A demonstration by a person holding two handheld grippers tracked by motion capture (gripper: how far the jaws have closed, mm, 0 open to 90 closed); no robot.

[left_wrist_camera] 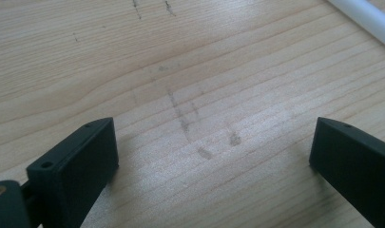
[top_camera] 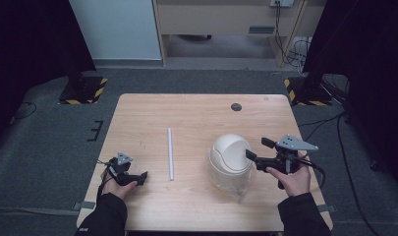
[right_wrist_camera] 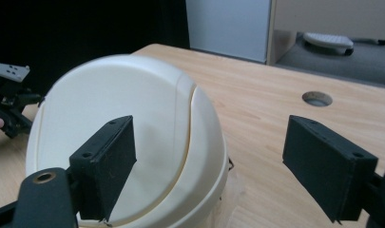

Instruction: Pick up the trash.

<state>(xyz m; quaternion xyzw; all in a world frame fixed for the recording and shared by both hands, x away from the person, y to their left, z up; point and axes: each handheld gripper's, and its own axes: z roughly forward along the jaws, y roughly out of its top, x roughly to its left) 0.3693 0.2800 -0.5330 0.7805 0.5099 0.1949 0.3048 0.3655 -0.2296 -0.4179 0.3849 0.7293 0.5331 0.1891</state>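
the work looks barely begun. a small bin (top_camera: 230, 161) with a cream domed swing lid (right_wrist_camera: 128, 137) stands on the table (top_camera: 196, 118), its clear body wrapped in a thin plastic bag, and it serves as the landmark here. the right gripper (top_camera: 255, 150) hovers just to the right of the bin, its jaws spread wide and holding nothing; in the right gripper view one jaw sits in front of the dome and the other hangs over bare wood, so the lid is approached but not gripped. the left gripper (top_camera: 143, 177) rests well to the left of the bin, low over the tabletop, jaws also wide apart and empty. a white tube (top_camera: 170, 153) lies between that gripper and the bin, untouched. my guess is that everything remains to be done: seizing the bin or its lid, and whatever the tube is meant for.
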